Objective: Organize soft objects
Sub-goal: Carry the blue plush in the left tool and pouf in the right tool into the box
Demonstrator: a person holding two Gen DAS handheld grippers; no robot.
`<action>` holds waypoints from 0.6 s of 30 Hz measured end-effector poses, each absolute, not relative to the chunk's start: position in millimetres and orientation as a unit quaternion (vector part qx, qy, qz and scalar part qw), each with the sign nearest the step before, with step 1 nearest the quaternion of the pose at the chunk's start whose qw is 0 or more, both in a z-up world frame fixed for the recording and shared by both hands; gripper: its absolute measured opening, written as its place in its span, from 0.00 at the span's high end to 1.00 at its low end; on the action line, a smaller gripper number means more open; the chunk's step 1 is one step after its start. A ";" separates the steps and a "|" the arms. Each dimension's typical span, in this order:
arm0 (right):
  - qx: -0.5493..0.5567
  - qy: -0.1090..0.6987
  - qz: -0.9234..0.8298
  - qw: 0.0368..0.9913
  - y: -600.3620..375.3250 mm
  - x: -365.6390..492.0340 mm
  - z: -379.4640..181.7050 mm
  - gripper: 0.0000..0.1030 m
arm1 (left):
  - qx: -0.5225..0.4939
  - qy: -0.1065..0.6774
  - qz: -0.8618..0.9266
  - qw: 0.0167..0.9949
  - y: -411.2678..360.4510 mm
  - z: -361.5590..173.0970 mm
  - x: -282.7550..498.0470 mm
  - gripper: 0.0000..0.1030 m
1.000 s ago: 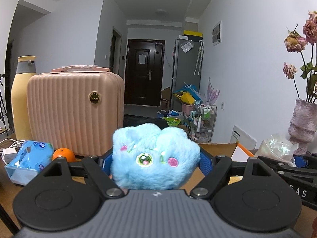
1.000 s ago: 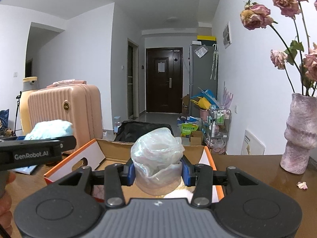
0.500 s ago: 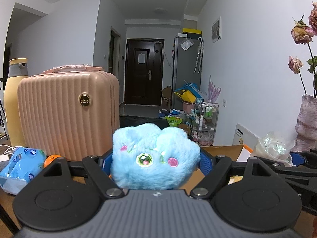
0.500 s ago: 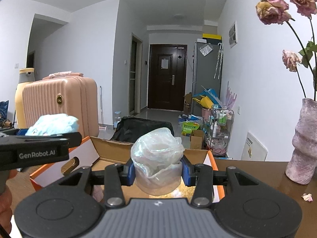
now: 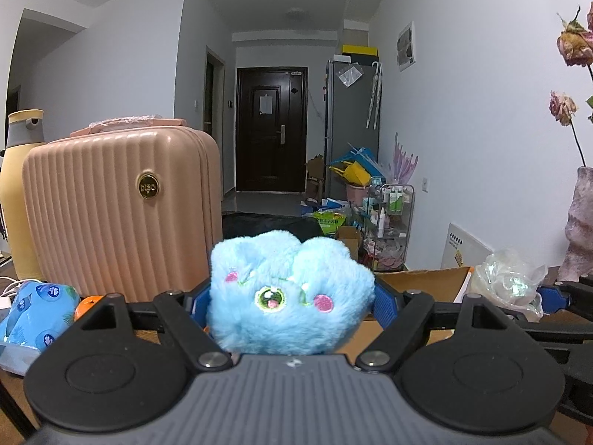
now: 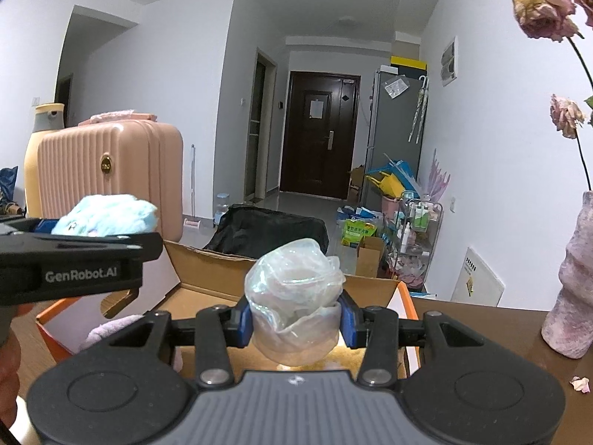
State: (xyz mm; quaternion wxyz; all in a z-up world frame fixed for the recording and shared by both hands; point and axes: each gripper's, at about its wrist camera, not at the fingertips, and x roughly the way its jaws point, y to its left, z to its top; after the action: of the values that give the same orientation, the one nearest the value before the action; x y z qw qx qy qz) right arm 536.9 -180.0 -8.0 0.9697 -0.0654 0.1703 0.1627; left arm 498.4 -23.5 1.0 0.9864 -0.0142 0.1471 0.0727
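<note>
Two grips: fluffy blue plush point(image 5: 289, 293), crinkly clear bag point(image 6: 294, 296).

My left gripper point(image 5: 291, 298) — black arms, blue pads — carries a sky-blue plush toy point(image 5: 289, 293) with pink cheek spots and a green-ringed eye, and my right gripper point(image 6: 296, 315) wears the same black and blue around a clear, pearly plastic bundle point(image 6: 296, 296). The cardboard box point(image 6: 207, 270) is brown inside with orange-and-white flaps; behind it stands a ribbed peach-pink suitcase point(image 5: 118, 207) with a gold badge — beside it a yellow bottle point(image 5: 16, 193) capped in grey.
</note>
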 end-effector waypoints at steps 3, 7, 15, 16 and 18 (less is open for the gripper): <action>-0.070 0.175 0.164 0.968 -177.2 541.6 -9.8 0.58 | -0.011 0.151 0.075 0.986 -23.1 0.0 504.8 0.20; -0.077 0.182 0.164 0.966 -172.2 549.6 -12.3 0.58 | -0.007 0.155 0.078 0.985 -21.4 -1.9 512.6 0.20; -0.087 0.196 0.163 0.963 -165.7 565.6 -16.4 0.58 | -0.001 0.167 0.081 0.983 -18.2 -6.0 531.4 0.20; -0.088 0.197 0.163 0.963 -164.9 567.8 -17.2 0.58 | -0.001 0.170 0.081 0.982 -18.1 -6.4 533.9 0.20; -0.089 0.202 0.162 0.962 -162.6 571.6 -18.4 0.58 | 0.000 0.177 0.082 0.981 -19.4 -7.9 538.2 0.20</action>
State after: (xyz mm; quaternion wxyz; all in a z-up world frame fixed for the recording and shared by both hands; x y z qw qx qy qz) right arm 571.6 -162.6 -18.4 0.9618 -0.0892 0.2015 0.1625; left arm 538.2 -19.4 -7.9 0.9809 0.0001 0.1766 0.0820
